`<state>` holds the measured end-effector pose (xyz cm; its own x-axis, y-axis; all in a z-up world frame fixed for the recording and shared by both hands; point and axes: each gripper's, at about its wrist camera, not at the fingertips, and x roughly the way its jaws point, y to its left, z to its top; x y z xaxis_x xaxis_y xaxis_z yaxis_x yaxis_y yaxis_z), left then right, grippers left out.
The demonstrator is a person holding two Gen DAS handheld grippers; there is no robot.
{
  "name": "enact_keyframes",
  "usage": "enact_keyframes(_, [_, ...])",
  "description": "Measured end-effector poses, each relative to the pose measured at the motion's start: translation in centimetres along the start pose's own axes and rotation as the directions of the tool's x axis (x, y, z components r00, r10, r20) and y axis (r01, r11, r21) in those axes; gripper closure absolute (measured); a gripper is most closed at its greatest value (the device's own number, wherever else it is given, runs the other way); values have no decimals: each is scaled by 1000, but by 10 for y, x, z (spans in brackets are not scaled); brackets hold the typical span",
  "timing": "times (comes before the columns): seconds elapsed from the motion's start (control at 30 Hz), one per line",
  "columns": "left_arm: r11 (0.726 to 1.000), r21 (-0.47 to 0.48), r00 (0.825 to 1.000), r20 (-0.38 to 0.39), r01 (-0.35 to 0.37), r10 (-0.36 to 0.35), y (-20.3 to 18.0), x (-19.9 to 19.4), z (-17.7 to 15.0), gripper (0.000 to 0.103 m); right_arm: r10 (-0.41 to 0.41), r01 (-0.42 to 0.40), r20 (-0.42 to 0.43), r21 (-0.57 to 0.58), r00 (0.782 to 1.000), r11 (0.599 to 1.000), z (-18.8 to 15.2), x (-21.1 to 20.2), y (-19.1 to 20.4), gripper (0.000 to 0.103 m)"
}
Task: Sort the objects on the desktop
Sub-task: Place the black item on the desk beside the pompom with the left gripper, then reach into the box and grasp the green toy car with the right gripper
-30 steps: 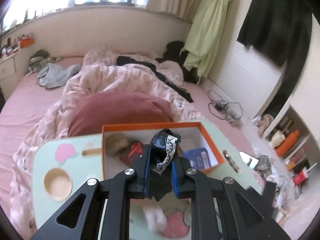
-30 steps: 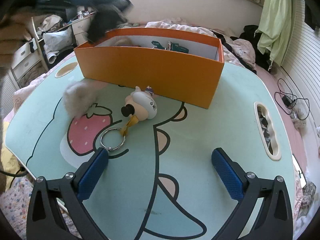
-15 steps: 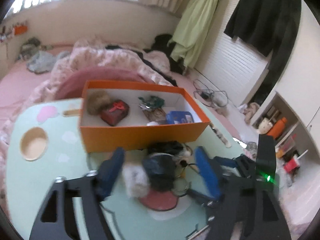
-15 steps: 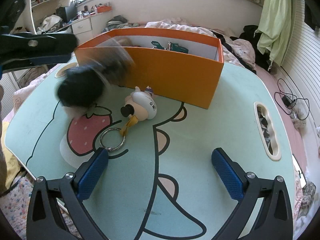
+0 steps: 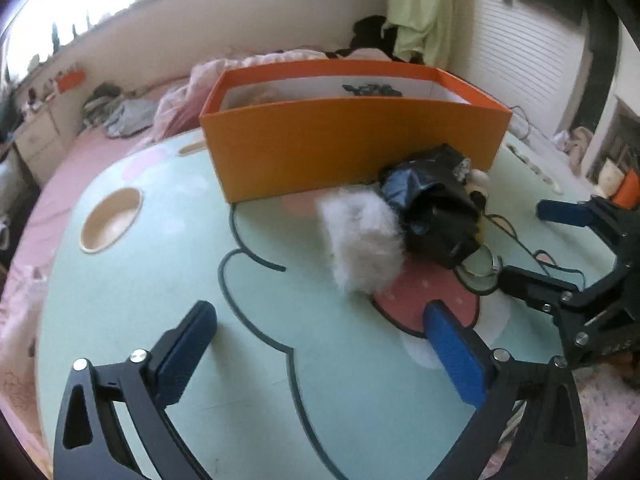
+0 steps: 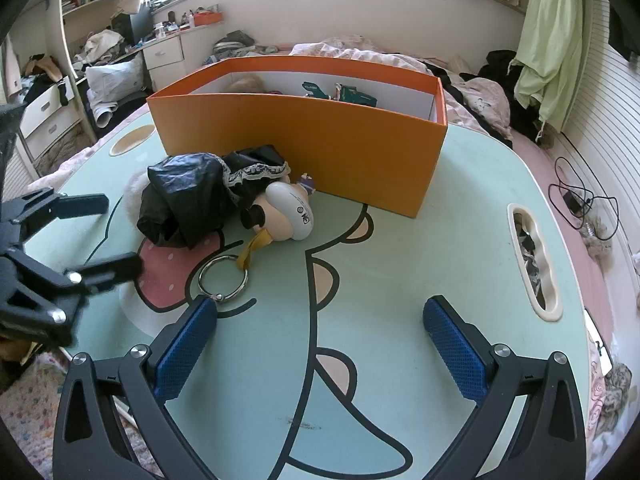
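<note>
Two grippers hang over the green table (image 6: 440, 240), and both are wide open with nothing in them: the left gripper (image 5: 320, 344) and the right gripper (image 6: 320, 336). A black bag (image 6: 188, 200), a white fluff ball (image 5: 364, 240) and a toy keychain (image 6: 288, 212) lie touching, just in front of the orange box (image 6: 304, 136).

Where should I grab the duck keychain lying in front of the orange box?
Probably by the metal ring or its yellow strap, coming from above: the ring lies flat and apart on the table, while the round head touches the black bundle.
</note>
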<state>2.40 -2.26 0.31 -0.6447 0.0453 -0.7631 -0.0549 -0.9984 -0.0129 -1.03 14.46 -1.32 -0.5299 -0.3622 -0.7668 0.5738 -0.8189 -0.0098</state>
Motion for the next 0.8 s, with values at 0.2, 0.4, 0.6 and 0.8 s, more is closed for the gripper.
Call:
enact_keyframes(0.2, [1000, -3, 1000, 11, 4, -4, 4, 7, -7, 0, -2, 2, 1, -2, 1000, 1000, 0, 1, 0, 0])
enact_keyframes(0.4, [1000, -3, 1000, 12, 8, -8, 7, 9, -9, 0, -3, 3, 1, -2, 1000, 1000, 0, 2, -1, 0])
enact_keyframes(0.6, [1000, 0, 1000, 17, 10, -10, -2, -3, -2, 0, 37, -37, 3, 39, 999, 999, 2, -8, -9, 0])
enact_keyframes(0.8, [1000, 2, 1000, 17, 12, -12, -3, -3, -1, 0, 69, -69, 110, -1, 992, 998, 85, -47, 1, 0])
